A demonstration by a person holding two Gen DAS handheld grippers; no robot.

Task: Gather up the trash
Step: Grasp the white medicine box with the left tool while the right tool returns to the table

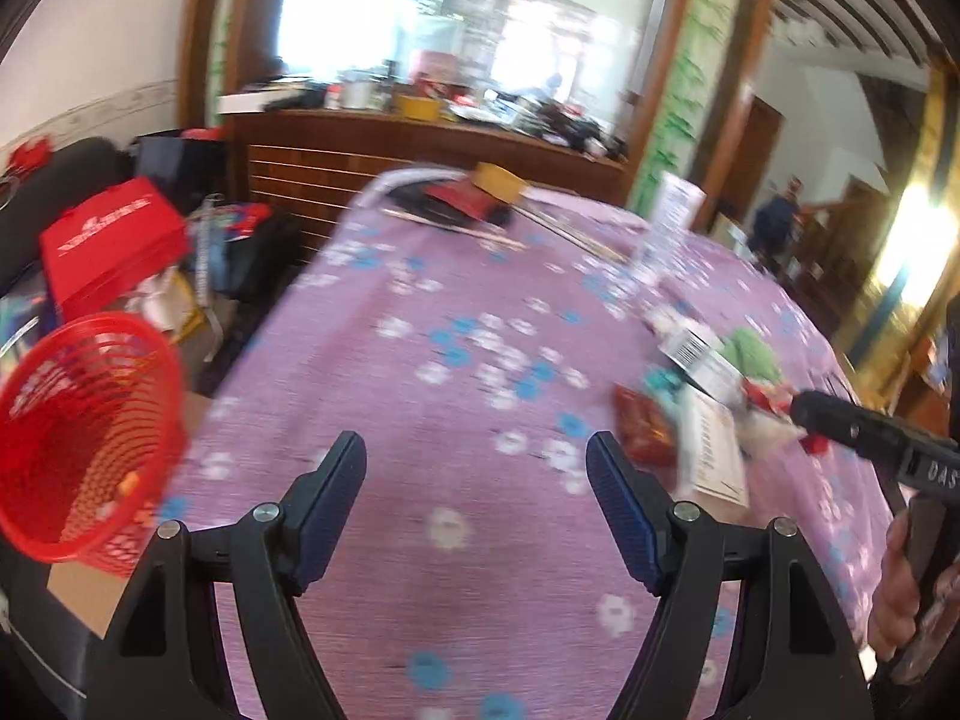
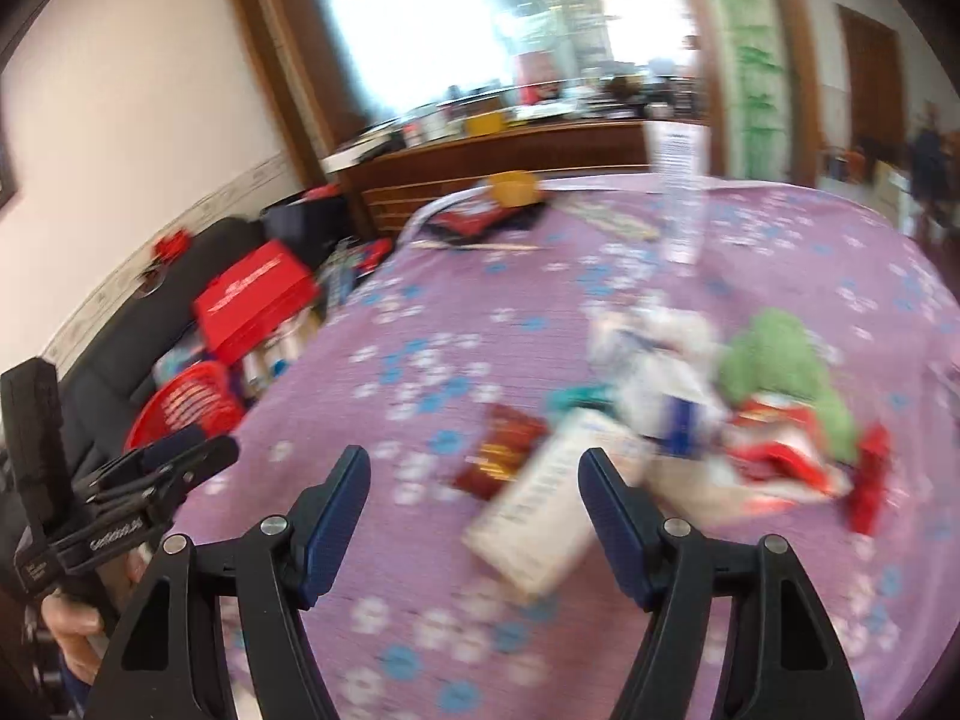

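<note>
Both views are smeared by motion blur, so fine detail is lost. The left gripper (image 1: 477, 468) hangs above the worktop covered in a purple cloth with white and blue flowers (image 1: 420, 372); its blue-padded black fingers (image 1: 336, 498) are spread wide, with nothing between them and nothing touching them. At the left edge of the left wrist view, a red plastic mesh basket (image 1: 84, 438) sits off the worktop's left side, tilted so its mouth faces the camera, with a few small pale bits inside. The right gripper (image 2: 474, 468) also has its fingers (image 2: 612, 516) spread wide and empty. Just ahead of them, lying on the cloth, is a flat white rectangular carton with printing (image 2: 534, 516), its near end between the two fingertips in the view; whether either pad touches it cannot be told. Beside it to the left lies a dark red and gold crinkled snack wrapper (image 2: 501, 456). Further right is a loose heap of trash: a white and blue box (image 2: 666, 414), a crumpled green cloth or paper wad (image 2: 780, 360) and red and white torn wrappers (image 2: 786, 462), touching one another. A tall clear plastic bottle with a white label (image 2: 681, 198) stands upright near the far side of the worktop.
</note>
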